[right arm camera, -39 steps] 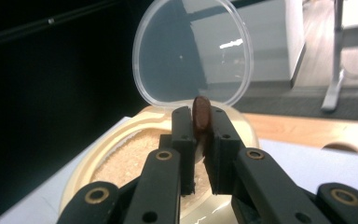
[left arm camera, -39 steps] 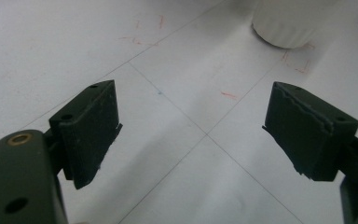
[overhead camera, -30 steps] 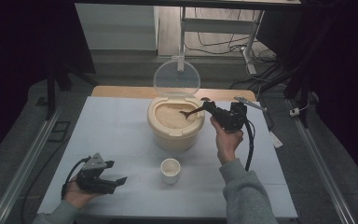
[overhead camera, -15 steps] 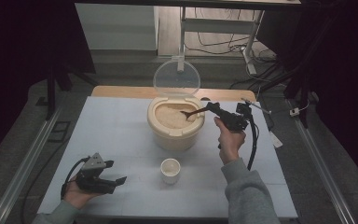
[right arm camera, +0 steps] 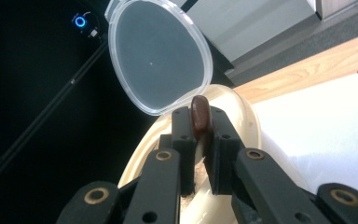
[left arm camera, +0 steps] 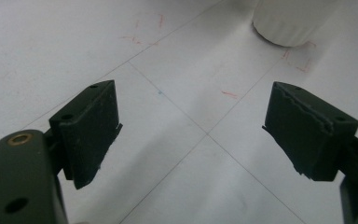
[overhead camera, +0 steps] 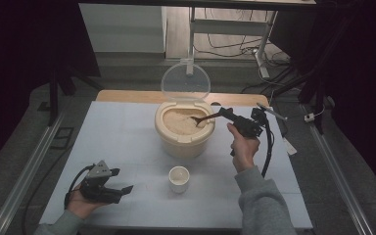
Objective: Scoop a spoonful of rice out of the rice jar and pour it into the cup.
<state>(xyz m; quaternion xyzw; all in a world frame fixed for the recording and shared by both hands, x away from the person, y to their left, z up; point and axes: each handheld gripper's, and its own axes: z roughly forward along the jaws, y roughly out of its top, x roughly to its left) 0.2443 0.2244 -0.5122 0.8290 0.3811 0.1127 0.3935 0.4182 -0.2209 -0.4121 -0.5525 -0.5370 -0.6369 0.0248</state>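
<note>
The right gripper (overhead camera: 227,115) is clamped on the handle of a brown spoon (overhead camera: 206,118), whose bowl lies in the grain inside the cream container (overhead camera: 184,139). In the right gripper view the jaws pinch the spoon (right arm camera: 200,114) near its end, a narrow purchase. The left gripper (overhead camera: 120,192) rests low at the near left of the table (overhead camera: 117,127), jaws wide with nothing between them, as the left gripper view confirms. A small white cup (overhead camera: 179,178) stands just in front of the container, well apart from both grippers.

Risks, in my judgement: with so little handle gripped, the spoon could rotate under a loaded lift and shed grain onto the table. The clear lid (overhead camera: 185,82) stands upright at the far rim; a high or backward swing could strike it. The cup looks light and is unsteadied, so a nudge might tip it.

Room: open table lies left and right of the container. The path from container to cup is short and unobstructed. The right gripper's cable (overhead camera: 267,147) hangs toward the right edge.
</note>
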